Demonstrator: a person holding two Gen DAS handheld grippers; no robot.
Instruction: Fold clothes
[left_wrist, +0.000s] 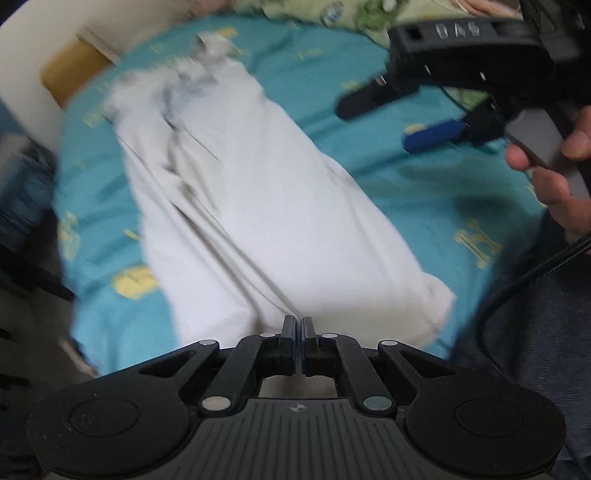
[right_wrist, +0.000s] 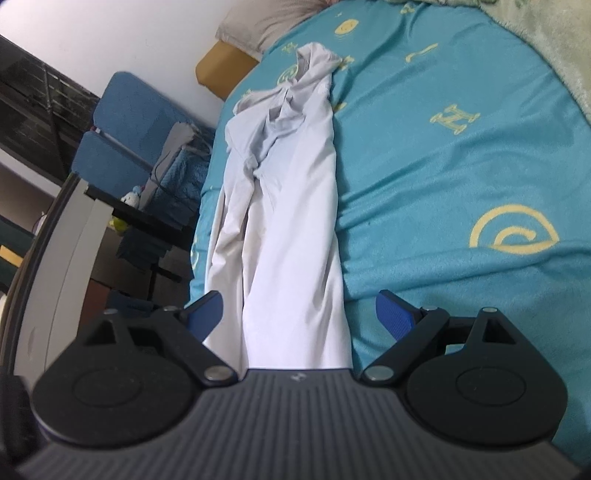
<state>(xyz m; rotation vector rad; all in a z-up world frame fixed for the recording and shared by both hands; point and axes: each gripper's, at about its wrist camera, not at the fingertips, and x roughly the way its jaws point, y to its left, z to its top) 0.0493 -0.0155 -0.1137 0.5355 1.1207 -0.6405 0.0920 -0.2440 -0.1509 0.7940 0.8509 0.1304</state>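
Note:
A white hooded garment (left_wrist: 258, 206) lies folded lengthwise into a long strip on a teal bedsheet (left_wrist: 424, 192). Its hood points to the far end. My left gripper (left_wrist: 299, 325) is shut at the near hem of the garment; whether cloth is pinched between the tips I cannot tell. My right gripper (left_wrist: 402, 118) shows in the left wrist view, open and above the sheet to the right of the garment. In the right wrist view the garment (right_wrist: 291, 206) runs away from the open right gripper (right_wrist: 299, 314), whose blue pads (right_wrist: 393, 315) straddle its near end.
The sheet (right_wrist: 461, 155) carries yellow prints. A green blanket (right_wrist: 554, 44) lies at the far right. A brown headboard (right_wrist: 218, 70), a pillow (right_wrist: 266, 22) and blue chairs (right_wrist: 125, 125) with a dark desk stand off the bed's left side. A hand (left_wrist: 554, 173) holds the right gripper.

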